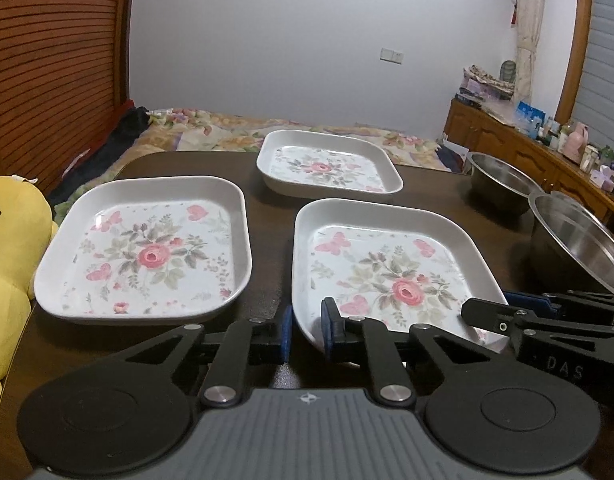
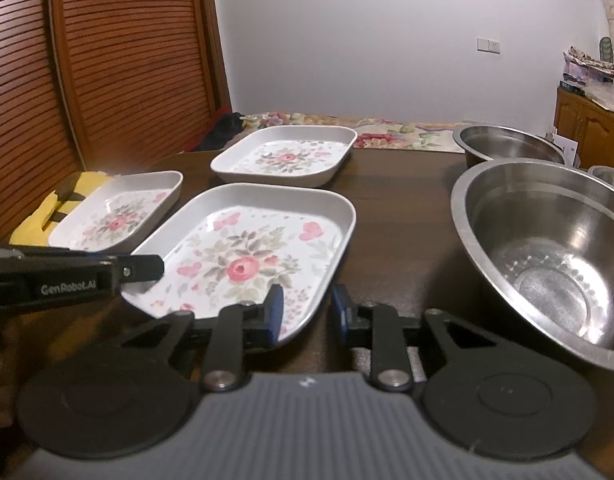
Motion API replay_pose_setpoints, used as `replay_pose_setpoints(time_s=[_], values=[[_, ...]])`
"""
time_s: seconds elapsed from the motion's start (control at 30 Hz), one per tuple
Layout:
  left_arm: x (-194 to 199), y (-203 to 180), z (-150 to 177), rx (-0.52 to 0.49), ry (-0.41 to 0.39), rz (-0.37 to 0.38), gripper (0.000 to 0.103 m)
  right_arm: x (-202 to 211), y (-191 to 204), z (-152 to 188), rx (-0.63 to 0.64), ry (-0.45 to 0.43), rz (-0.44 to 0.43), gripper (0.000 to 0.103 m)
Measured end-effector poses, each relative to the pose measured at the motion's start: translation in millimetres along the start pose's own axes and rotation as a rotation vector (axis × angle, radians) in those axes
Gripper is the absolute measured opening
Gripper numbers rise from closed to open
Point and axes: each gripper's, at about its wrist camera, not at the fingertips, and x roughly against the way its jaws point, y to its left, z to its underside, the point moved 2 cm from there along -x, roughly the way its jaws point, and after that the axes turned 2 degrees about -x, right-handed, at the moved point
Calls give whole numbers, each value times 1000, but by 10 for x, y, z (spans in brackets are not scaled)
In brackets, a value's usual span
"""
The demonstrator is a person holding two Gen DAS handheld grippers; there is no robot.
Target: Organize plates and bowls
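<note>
Dark wooden table (image 1: 267, 184) beside a bed (image 1: 235, 128), left gripper (image 1: 307, 330) and right gripper (image 2: 307, 312) fingers released, each straddling a near corner rim of the nearest floral plate (image 2: 243, 256), steel bowl (image 2: 547, 264) right of the right fingers.

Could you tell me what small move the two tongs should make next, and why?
Probably close both tongs on the near plate. The left tongs straddle its near-left rim, open; the right tongs straddle its near-right rim, also open. Neither grips yet, so the plate cannot be lifted toward the other plates for stacking.
</note>
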Motion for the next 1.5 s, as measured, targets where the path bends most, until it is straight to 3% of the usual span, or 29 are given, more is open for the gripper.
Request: replay_pose_setpoints(time_s=[0.33,0.77,1.07,1.5], values=[[168,-16,45,-3,-8,7,16,74,-118,26,-67,13,-71,16],[739,-48,283,11,-69,11,16,544,-31,216,-73,-36,-138,16],[955,-135,542,-11,-55,0,16,667,17,427,-62,-17,-155,16],[1052,-138,673,-24,-26,-26,17,717,88,487,-51,14,-184,17]])
